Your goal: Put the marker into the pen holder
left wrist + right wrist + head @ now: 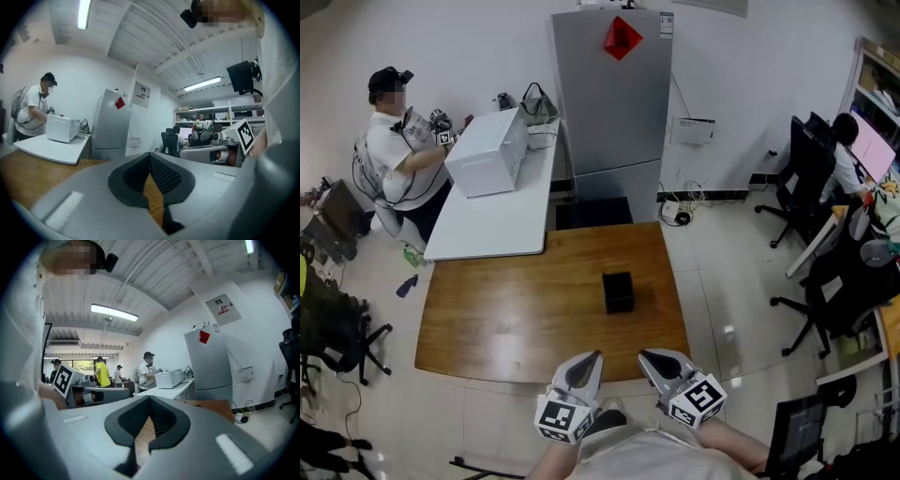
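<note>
Head view: the wooden worktop [525, 309] carries a single black pen holder [619, 292], standing upright right of its middle. The left tool [592, 357] and right tool [647, 356] sit side by side at the near edge, close to the person's body. Both point level across the wood and are well apart from the holder. No marker shows on the worktop or anywhere else here.

Left gripper view: the left tool [150, 156] has its jaws closed tip to tip with nothing between them. Only wood grain shows through the slot lower down.

Right gripper view: the right tool [149, 401] is likewise pressed together and empty, and again no marker is in sight.

The task looks to be at its very start, with the pick-up not yet made. Where the marker lies cannot be told from any view. The next move calls for finding it, parting one tool's jaws around its barrel and closing firmly. The marker then has to be carried over the holder's open top and lowered in end first.
</note>
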### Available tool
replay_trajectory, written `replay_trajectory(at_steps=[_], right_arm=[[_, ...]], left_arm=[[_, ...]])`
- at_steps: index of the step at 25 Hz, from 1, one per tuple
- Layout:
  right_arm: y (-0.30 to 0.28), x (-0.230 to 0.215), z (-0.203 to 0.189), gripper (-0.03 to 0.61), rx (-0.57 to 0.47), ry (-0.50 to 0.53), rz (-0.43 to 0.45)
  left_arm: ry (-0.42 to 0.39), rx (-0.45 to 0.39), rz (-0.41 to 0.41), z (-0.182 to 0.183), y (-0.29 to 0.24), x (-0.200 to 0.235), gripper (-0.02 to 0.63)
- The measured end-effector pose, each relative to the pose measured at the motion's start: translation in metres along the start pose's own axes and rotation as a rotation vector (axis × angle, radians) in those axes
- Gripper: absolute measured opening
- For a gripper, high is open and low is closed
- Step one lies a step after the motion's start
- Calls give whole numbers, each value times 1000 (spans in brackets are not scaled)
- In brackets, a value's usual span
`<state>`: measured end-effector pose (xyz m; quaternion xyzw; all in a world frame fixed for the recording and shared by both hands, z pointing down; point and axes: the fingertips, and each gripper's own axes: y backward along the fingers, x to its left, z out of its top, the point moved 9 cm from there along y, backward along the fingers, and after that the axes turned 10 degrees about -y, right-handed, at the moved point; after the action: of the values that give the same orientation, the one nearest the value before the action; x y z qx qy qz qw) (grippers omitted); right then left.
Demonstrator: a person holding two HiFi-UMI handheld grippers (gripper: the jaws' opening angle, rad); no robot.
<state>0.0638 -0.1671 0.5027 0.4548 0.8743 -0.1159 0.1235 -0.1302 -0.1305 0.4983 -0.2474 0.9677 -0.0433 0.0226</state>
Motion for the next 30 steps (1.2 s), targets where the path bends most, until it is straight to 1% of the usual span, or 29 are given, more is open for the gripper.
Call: replay_trajectory(at_steps=[4,11,16,19,22,25,27,30], right_arm=[[48,14,-10,2,5,-13,22],[135,37,-24,2,12,22,38],[176,60,-29,2,-17,20,42],[189,74,-23,2,-37,32,56],[193,82,-20,2,-61,47,56],[191,87,-23,2,-64,36,46],[190,92,-22,2,-63,29,37],[183,102,-18,2,-70,40,32]], left_arm=[[-1,-3,22,-2,21,-48,12],[1,-8,59,-2,61,-130,12],[-6,-12,55,2,85,-170,12],[-2,-21,53,4,95,-183,12],[-22,-31,55,10,104,-188,12],[-59,-30,44,16,112,-186,12],[-61,-32,33,17,118,-182,12],[-59,-41,40,23,127,-171,12]])
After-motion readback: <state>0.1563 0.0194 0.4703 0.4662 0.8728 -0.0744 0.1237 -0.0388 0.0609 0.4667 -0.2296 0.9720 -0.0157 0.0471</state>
